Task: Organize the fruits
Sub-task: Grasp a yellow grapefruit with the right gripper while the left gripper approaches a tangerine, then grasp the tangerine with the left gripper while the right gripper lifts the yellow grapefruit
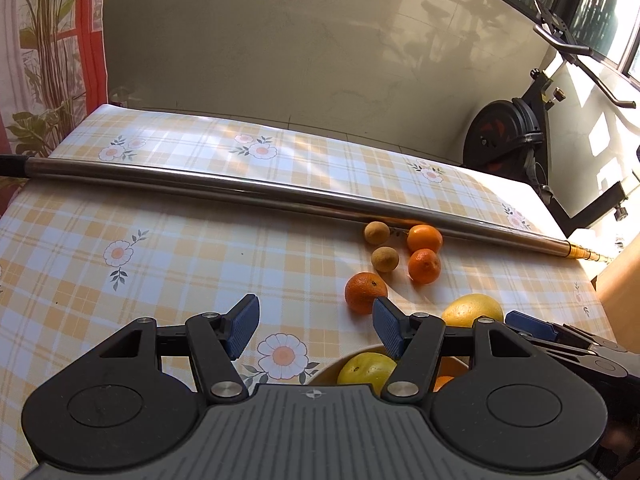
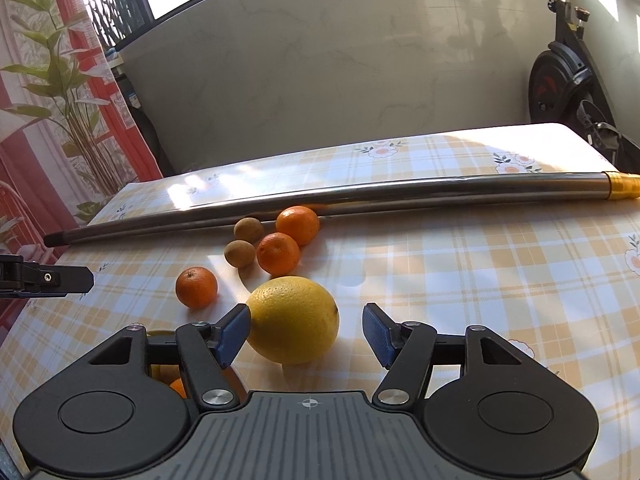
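Note:
A big yellow citrus (image 2: 294, 318) lies on the checked tablecloth between the fingers of my right gripper (image 2: 306, 328), which is open; the left pad is right at its skin, the right pad stands clear. Beyond it lie three tangerines (image 2: 196, 287) (image 2: 278, 253) (image 2: 298, 225) and two small brown fruits (image 2: 239, 253). My left gripper (image 1: 316, 320) is open and empty over the cloth, just short of the nearest tangerine (image 1: 365, 293). Under its right finger a bowl (image 1: 332, 368) holds a yellow fruit (image 1: 366, 368) and something orange.
A long metal pole (image 1: 280, 192) lies across the table behind the fruit. An exercise bike (image 1: 508, 136) stands off the table's far right corner, and a curtain with plant print (image 2: 60, 100) hangs at the left. The table's right edge (image 1: 600, 304) is close to the yellow citrus.

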Tool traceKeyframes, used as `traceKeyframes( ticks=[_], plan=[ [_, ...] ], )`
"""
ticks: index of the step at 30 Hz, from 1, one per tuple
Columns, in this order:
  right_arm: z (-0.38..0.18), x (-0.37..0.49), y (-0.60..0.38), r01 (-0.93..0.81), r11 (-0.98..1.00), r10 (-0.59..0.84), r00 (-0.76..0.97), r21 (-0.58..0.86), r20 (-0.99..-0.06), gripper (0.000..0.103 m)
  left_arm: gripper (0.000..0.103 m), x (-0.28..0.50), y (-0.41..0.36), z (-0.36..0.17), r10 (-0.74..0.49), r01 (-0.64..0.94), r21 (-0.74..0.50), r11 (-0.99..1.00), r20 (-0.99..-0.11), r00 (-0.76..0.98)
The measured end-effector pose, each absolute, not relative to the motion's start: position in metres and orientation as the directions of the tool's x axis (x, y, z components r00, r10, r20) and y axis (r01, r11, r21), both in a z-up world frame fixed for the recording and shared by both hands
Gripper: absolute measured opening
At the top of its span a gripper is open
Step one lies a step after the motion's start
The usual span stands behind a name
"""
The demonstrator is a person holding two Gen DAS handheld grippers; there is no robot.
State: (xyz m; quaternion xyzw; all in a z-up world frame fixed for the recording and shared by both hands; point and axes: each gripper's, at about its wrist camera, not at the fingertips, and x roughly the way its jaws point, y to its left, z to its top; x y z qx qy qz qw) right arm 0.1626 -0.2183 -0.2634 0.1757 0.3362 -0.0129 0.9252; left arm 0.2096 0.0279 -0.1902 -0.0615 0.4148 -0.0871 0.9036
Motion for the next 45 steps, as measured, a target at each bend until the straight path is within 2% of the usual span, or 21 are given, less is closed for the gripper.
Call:
traceKeyframes(
  ticks=[10, 17, 21, 26, 33, 34, 35, 43, 45],
  plan=[
    [-0.268, 0.18, -0.212, 0.105, 0.934, 0.148, 0.758, 0.342, -0.636, 0.063, 0.065, 0.215, 0.016, -0.19, -0.235, 0.121, -0.206, 0.971, -0.74, 0.63],
    [-0.276, 0.185, -0.217, 0.123, 0.92, 0.168, 0.734, 0.372, -0.658, 0.062, 0.065, 0.23, 0.011, -0.188, -0.248, 0.126, -0.215, 0.968, -0.773, 0.584],
    [-0.282, 0.194, -0.224, 0.109, 0.905, 0.221, 0.703, 0.41, -0.676, 0.057, 0.065, 0.25, 0.01, -0.174, -0.246, 0.142, -0.201, 0.969, -0.776, 0.581],
    [-0.28, 0.189, -0.232, 0.141, 0.906, 0.186, 0.713, 0.398, -0.676, 0.056, 0.065, 0.268, -0.003, -0.182, -0.272, 0.137, -0.236, 0.962, -0.783, 0.56],
    [-0.28, 0.172, -0.253, 0.189, 0.902, 0.14, 0.722, 0.388, -0.678, 0.056, 0.053, 0.3, -0.047, -0.201, -0.416, 0.236, -0.342, 0.909, -0.767, 0.488],
    [-0.279, 0.171, -0.255, 0.189, 0.902, 0.14, 0.721, 0.388, -0.678, 0.056, 0.047, 0.303, -0.052, -0.204, -0.417, 0.243, -0.34, 0.909, -0.765, 0.49],
    [-0.277, 0.169, -0.259, 0.19, 0.903, 0.136, 0.724, 0.385, -0.676, 0.056, 0.046, 0.305, -0.056, -0.207, -0.402, 0.238, -0.325, 0.915, -0.773, 0.491],
    [-0.268, 0.158, -0.278, 0.197, 0.905, 0.108, 0.751, 0.377, -0.651, 0.056, 0.046, 0.315, -0.039, -0.218, -0.317, 0.165, -0.271, 0.948, -0.809, 0.495],
    [-0.268, 0.158, -0.278, 0.194, 0.905, 0.107, 0.757, 0.378, -0.645, 0.056, 0.05, 0.318, -0.03, -0.221, -0.293, 0.122, -0.269, 0.955, -0.821, 0.49]
  ],
)
